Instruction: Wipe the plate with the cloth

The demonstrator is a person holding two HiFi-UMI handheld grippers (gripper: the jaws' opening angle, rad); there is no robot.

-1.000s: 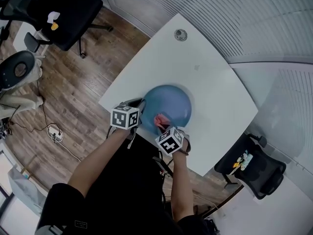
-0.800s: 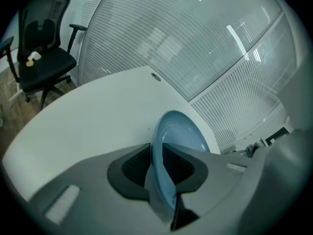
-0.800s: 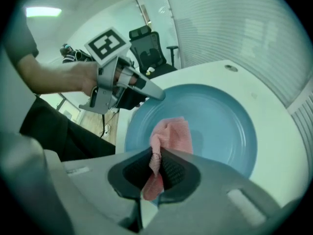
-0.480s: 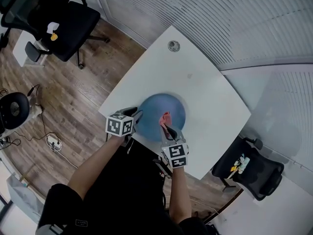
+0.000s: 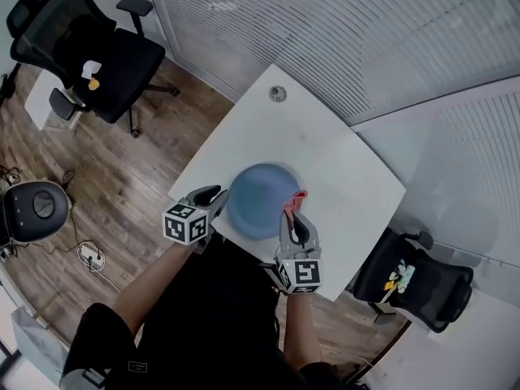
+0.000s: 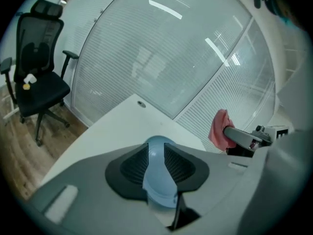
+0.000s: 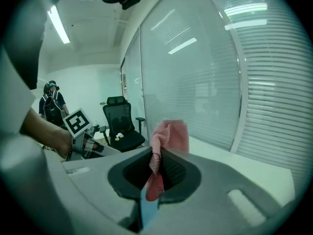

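A round blue plate (image 5: 260,200) hangs over the near edge of the white table (image 5: 341,161). My left gripper (image 5: 216,200) has the plate's left rim between its jaws, which are closing; in the left gripper view the pads (image 6: 134,166) press on the plate (image 6: 157,153) from both sides. My right gripper (image 5: 292,215) is shut on a pink cloth (image 5: 297,198) just off the plate's right edge. In the right gripper view the cloth (image 7: 171,133) bunches up above the jaws. The left gripper view shows the cloth (image 6: 218,129) apart from the plate, at the right.
A round grommet (image 5: 278,94) sits at the table's far corner. Black office chairs stand at the far left (image 5: 89,51) and the near right (image 5: 414,279). Slatted glass walls (image 5: 390,31) run behind the table. A person (image 7: 51,106) stands far off.
Both grippers have risen. The cloth came off the plate's inside and now sits at its right edge. The plate has come up with the left gripper.
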